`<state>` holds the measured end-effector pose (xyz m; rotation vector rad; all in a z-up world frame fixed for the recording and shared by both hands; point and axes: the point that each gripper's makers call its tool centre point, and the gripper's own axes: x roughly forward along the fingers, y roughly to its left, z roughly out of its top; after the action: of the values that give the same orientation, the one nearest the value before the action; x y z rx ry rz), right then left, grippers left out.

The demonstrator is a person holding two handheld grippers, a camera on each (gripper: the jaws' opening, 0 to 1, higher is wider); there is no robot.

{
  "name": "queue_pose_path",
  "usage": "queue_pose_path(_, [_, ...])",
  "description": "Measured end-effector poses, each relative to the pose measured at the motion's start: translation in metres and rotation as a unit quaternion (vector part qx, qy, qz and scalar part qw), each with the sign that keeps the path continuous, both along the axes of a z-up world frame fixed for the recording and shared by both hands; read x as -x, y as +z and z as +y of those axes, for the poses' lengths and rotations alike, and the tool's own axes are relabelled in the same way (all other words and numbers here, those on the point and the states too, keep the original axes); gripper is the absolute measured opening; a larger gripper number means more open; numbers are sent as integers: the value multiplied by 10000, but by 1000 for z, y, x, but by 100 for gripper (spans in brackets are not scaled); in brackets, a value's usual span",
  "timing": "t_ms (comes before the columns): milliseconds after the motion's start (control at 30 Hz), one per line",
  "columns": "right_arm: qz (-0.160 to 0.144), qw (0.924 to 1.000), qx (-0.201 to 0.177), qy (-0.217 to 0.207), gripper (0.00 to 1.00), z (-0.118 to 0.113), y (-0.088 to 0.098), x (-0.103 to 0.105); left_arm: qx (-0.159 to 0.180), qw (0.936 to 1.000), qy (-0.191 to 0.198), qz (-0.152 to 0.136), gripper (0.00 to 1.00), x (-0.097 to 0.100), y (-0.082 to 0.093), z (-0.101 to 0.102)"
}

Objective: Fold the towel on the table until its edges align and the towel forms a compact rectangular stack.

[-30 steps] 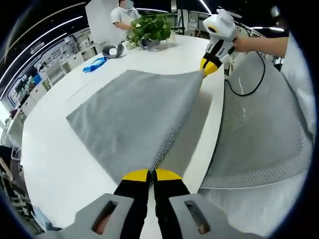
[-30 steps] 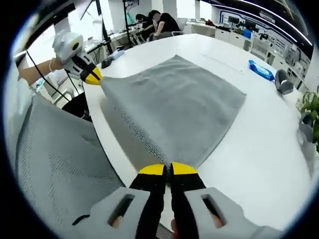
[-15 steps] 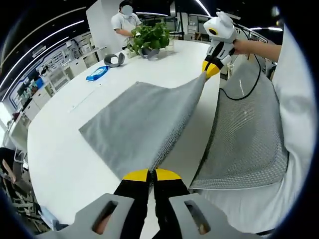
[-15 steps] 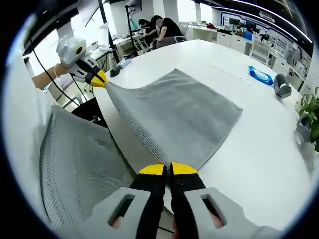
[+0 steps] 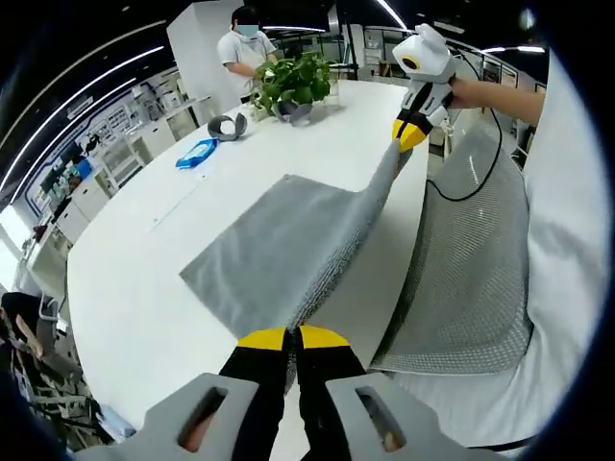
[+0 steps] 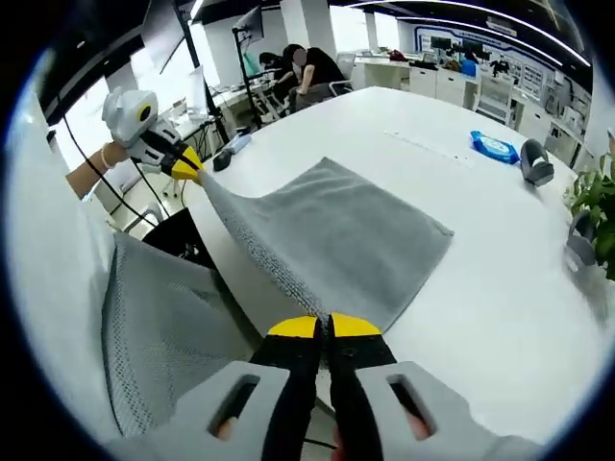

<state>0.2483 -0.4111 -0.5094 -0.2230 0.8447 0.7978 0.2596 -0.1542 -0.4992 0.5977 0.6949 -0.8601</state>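
Observation:
A grey towel (image 5: 279, 240) lies on the white table (image 5: 135, 279), its near edge lifted and stretched taut between the two grippers. My left gripper (image 5: 292, 337) is shut on one near corner of the towel. The right gripper (image 5: 407, 134) comes into the left gripper view at the upper right, pinching the other near corner. In the right gripper view my right gripper (image 6: 322, 327) is shut on its corner of the towel (image 6: 327, 240), and the left gripper (image 6: 185, 164) holds the far corner at the upper left. The towel's far edge rests on the table (image 6: 500, 288).
A grey mesh chair back (image 5: 471, 259) stands just off the table edge beside the person's white sleeve. A potted plant (image 5: 293, 82), a grey tape roll (image 5: 228, 125) and a blue packet (image 5: 196, 154) sit at the table's far end. People stand and sit beyond the table.
Both grippers have risen with the towel's near edge, so more of the towel is off the table. Both views have pulled back and the towel looks smaller.

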Motion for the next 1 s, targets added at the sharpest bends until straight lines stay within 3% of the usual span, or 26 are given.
queue_pose_path(33, [-127,9999,22,-8,0,0,5,-7,-35,9998,-3,-186,3,-10,7,-1])
queue_pose_path(200, [-554,9979,89,-313,0,-4,31,-51,-106,9984,115,-542,3,-45,30,-4])
queue_pose_path(333, [-743,9962,265,-372,0,-5,37,-75,-9,9961,291,-836,3,-77,38,-6])
queue_pose_path(500, [-784,9941,518,-547,0,-8,25,-104,-177,9942,435,-965,3,-110,27,-9])
queue_pose_path(667, [-941,9905,713,-699,0,-10,15,-134,-723,9879,452,-1292,3,-139,14,-9])
queue_pose_path(767, [-964,9878,848,-886,0,-15,0,-152,-788,9869,499,-1315,3,-153,-3,-16])
queue_pose_path(833, [-1014,9852,990,-965,0,-20,-11,-161,-765,9876,521,-1269,3,-159,-11,-18])
queue_pose_path(1000, [-1009,9821,989,-1242,0,-28,-35,-176,-193,9922,855,-890,3,-173,-39,-24])
